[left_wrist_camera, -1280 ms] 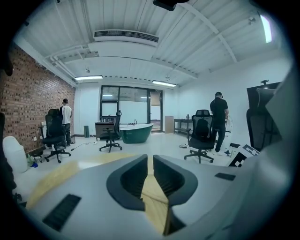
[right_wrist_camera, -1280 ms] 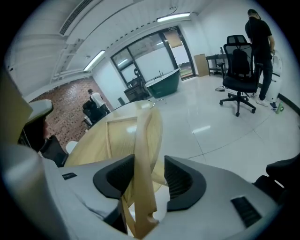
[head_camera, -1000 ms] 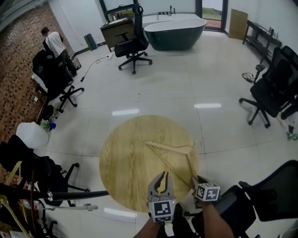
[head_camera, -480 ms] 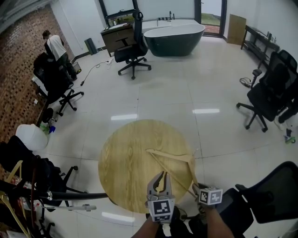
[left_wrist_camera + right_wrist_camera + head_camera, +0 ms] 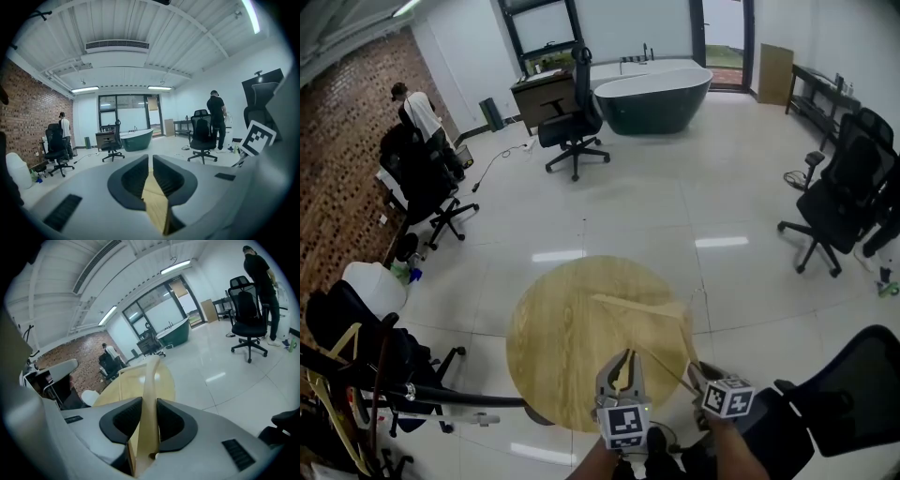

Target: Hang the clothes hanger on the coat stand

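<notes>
Clothes hanger (image 5: 643, 306) over round counter (image 5: 548, 342). Left gripper (image 5: 624, 356) and right gripper (image 5: 693, 369) fingers both clamped on its wood. Office chair (image 5: 853, 384) close at right.

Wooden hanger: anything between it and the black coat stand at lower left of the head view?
Nothing visible. The pale wooden clothes hanger, gripped in the left tongs and right tongs, is above the round wooden table. The black coat stand reaches in from the left, with only open air between.
</notes>
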